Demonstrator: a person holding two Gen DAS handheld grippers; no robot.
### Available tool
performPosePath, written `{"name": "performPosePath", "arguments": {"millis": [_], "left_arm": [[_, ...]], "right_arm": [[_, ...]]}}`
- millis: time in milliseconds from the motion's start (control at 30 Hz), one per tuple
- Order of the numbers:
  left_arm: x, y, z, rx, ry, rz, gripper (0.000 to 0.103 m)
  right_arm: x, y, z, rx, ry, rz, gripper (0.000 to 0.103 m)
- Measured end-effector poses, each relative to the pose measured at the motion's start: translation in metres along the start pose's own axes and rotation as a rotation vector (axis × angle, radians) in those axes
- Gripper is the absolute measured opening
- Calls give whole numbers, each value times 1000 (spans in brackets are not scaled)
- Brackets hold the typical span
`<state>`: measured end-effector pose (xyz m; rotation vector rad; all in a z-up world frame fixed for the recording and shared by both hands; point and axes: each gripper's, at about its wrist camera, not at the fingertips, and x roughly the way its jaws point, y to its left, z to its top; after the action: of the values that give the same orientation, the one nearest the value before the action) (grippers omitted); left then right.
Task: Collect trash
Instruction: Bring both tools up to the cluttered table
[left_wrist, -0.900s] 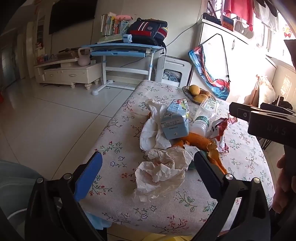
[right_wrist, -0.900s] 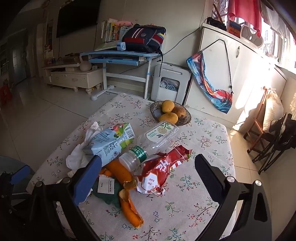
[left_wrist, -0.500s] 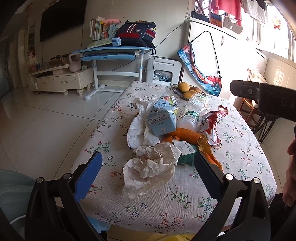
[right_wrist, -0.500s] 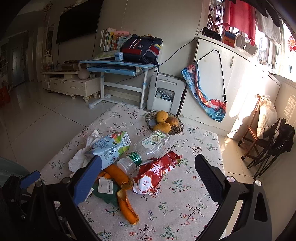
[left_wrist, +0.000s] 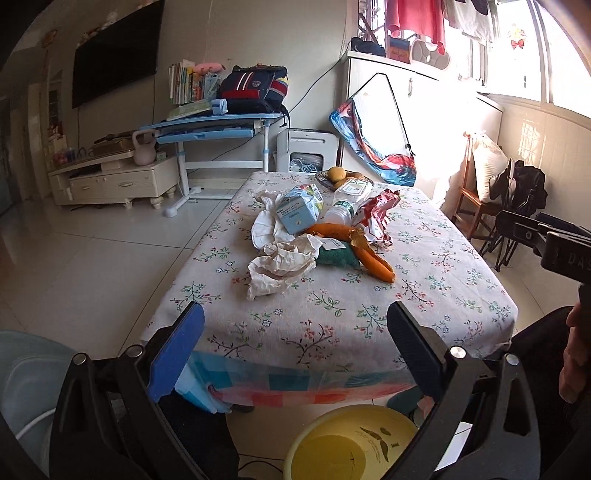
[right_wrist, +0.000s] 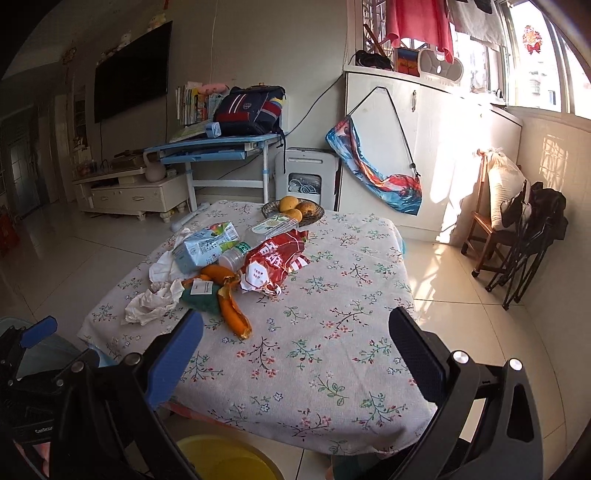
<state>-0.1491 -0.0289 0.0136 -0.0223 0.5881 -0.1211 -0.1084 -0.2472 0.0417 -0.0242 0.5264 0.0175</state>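
Observation:
A pile of trash lies on the flowered table (left_wrist: 424, 295): crumpled paper (left_wrist: 280, 264), a blue carton (left_wrist: 299, 214), a plastic bottle (left_wrist: 347, 201), a red snack bag (left_wrist: 380, 212), orange peel (left_wrist: 373, 256) and a green sponge (left_wrist: 338, 256). The same pile shows in the right wrist view, with the red bag (right_wrist: 275, 264), the carton (right_wrist: 207, 245) and the peel (right_wrist: 232, 314). My left gripper (left_wrist: 295, 350) is open and empty, off the table's near edge. My right gripper (right_wrist: 295, 354) is open and empty, above the near right part of the table.
A yellow bin (left_wrist: 351, 443) stands on the floor under the table's near edge; it also shows in the right wrist view (right_wrist: 225, 458). A fruit basket (right_wrist: 293, 212) sits at the table's far end. A chair with bags (right_wrist: 517, 229) stands at the right.
Both grippers have drawn back and up from the trash pile. The table edge and the yellow bin have come into view. Both stay open.

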Motion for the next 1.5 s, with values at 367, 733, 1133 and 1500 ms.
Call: {"name": "performPosePath", "arguments": {"millis": [367, 733, 1133, 1500], "left_arm": [[-68, -17, -6, 128, -61, 105, 96], [-88, 12, -11, -18, -70, 63, 96], [-83, 8, -9, -16, -58, 102, 96], [-77, 12, -8, -39, -44, 102, 96]], "right_arm": [[-45, -5, -29, -33, -68, -44, 97], [-64, 22, -41, -81, -73, -6, 97], [-69, 47, -38, -163, -75, -9, 97], [-70, 43, -35, -137, -58, 7, 97]]}}
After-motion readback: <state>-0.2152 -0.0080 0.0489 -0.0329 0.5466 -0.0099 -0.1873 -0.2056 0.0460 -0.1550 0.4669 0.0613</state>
